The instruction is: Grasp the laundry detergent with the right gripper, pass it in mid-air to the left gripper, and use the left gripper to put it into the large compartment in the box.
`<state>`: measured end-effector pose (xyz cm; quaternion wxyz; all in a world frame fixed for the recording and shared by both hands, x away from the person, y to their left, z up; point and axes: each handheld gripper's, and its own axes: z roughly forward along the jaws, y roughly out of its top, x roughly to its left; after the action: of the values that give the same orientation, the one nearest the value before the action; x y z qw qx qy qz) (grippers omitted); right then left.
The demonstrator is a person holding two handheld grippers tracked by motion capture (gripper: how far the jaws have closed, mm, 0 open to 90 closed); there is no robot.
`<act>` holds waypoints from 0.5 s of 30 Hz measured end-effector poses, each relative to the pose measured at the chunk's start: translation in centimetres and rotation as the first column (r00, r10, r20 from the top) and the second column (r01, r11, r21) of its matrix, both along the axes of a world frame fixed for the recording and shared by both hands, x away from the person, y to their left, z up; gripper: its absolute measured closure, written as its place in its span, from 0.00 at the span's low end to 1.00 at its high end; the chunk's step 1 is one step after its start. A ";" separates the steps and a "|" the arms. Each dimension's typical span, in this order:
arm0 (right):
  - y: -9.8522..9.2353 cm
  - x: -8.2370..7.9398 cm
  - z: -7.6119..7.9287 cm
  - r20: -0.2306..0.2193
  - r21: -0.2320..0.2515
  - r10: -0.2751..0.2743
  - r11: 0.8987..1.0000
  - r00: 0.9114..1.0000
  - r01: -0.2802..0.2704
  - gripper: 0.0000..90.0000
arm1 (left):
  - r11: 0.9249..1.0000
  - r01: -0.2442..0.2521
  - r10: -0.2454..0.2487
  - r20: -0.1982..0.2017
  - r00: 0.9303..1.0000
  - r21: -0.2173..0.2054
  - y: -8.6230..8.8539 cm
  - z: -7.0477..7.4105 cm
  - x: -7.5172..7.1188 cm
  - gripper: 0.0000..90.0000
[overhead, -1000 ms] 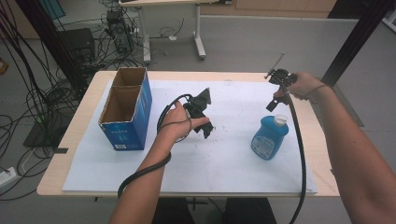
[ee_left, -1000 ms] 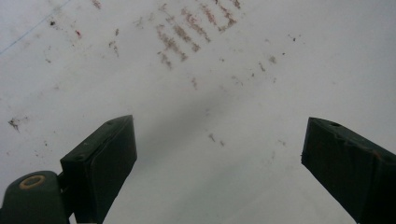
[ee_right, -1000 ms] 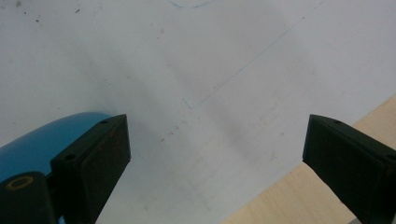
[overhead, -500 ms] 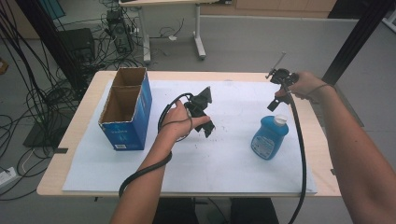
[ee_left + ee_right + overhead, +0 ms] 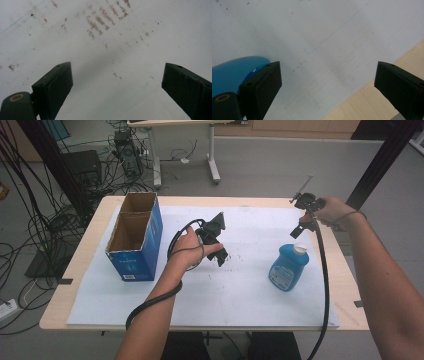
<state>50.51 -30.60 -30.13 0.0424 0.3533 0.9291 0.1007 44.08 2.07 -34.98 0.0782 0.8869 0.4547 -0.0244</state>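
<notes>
Blue bottle (image 5: 288, 268) with white cap lies on white paper (image 5: 250, 285).

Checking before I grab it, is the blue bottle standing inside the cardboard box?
No, the blue bottle lies on the white paper, well apart from the cardboard box.

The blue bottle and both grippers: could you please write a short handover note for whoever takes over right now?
Left gripper: open, empty, low over the white sheet at mid-table.
Right gripper: open, empty, raised above and just behind the blue bottle.
Bottle: on the sheet at the right, untouched.
Open cardboard box: at the left.
Done: nothing gripped yet.
Left: probably lower the right gripper onto the bottle.
</notes>
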 end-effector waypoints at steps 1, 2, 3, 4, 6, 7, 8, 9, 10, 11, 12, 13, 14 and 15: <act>-0.3 -0.1 0.1 0.007 -0.001 0.002 1.000 1.000 -0.002 0.08 | 1.000 0.000 0.000 0.001 1.000 -0.001 0.0 0.0 0.0 0.11; -0.4 -0.2 0.2 0.006 -0.002 -0.002 1.000 1.000 0.002 0.08 | 1.000 -0.002 0.002 0.000 1.000 -0.003 0.0 0.0 0.0 0.11; -0.6 -0.3 0.3 0.009 -0.002 -0.004 1.000 1.000 0.004 0.08 | 1.000 0.001 -0.001 -0.002 1.000 -0.003 0.1 0.1 -0.1 0.11; -0.6 -0.3 0.3 0.009 -0.002 -0.004 1.000 1.000 0.004 0.08 | 1.000 0.001 -0.001 -0.002 1.000 -0.003 0.1 0.1 -0.1 0.11; -1.0 -0.8 0.7 0.005 -0.007 -0.035 0.999 0.999 0.035 0.08 | 1.000 -0.002 0.002 0.000 1.000 -0.001 0.2 0.1 -0.1 0.11; -1.2 -1.0 0.8 0.003 -0.008 -0.053 0.999 0.999 0.053 0.08 | 1.000 -0.005 0.005 0.000 1.000 -0.001 0.2 0.1 -0.1 0.11; -1.4 -1.1 0.8 0.006 -0.003 -0.058 0.998 0.998 0.058 0.08 | 1.000 -0.006 0.006 0.004 1.000 -0.001 0.3 0.1 -0.1 0.11; -1.5 -1.3 0.8 0.005 -0.001 -0.063 0.998 0.998 0.063 0.08 | 1.000 -0.004 0.004 0.006 1.000 -0.003 0.3 0.1 -0.2 0.11; -1.5 -1.3 0.8 0.005 -0.001 -0.063 0.998 0.998 0.063 0.08 | 1.000 -0.004 0.004 0.006 1.000 -0.003 0.3 0.1 -0.2 0.11; -2.1 -1.6 0.6 0.001 -0.008 -0.061 0.998 0.998 0.061 0.08 | 1.000 -0.008 0.008 0.002 1.000 -0.004 0.3 0.1 -0.2 0.11; -2.3 -1.7 0.6 -0.001 -0.015 -0.069 0.998 0.998 0.069 0.08 | 1.000 -0.009 0.009 -0.001 1.000 -0.004 0.2 0.1 -0.2 0.11; -2.5 -1.8 0.5 -0.001 -0.020 -0.073 0.997 0.997 0.073 0.08 | 1.000 -0.004 0.004 -0.002 1.000 -0.002 0.2 0.2 -0.2 0.11; -2.8 -1.9 0.4 0.001 -0.025 -0.080 0.996 0.997 0.080 0.08 | 1.000 -0.002 0.002 -0.002 1.000 -0.001 0.2 0.2 -0.2 0.11; -3.0 -2.1 0.4 0.003 -0.024 -0.084 0.996 0.996 0.084 0.09 | 1.000 0.000 0.000 -0.002 1.000 0.000 0.2 0.3 -0.2 0.11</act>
<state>48.44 -33.61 -29.73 0.0521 0.3913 0.9146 0.0879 43.85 2.27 -34.73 0.0779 0.8868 0.4549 -0.0252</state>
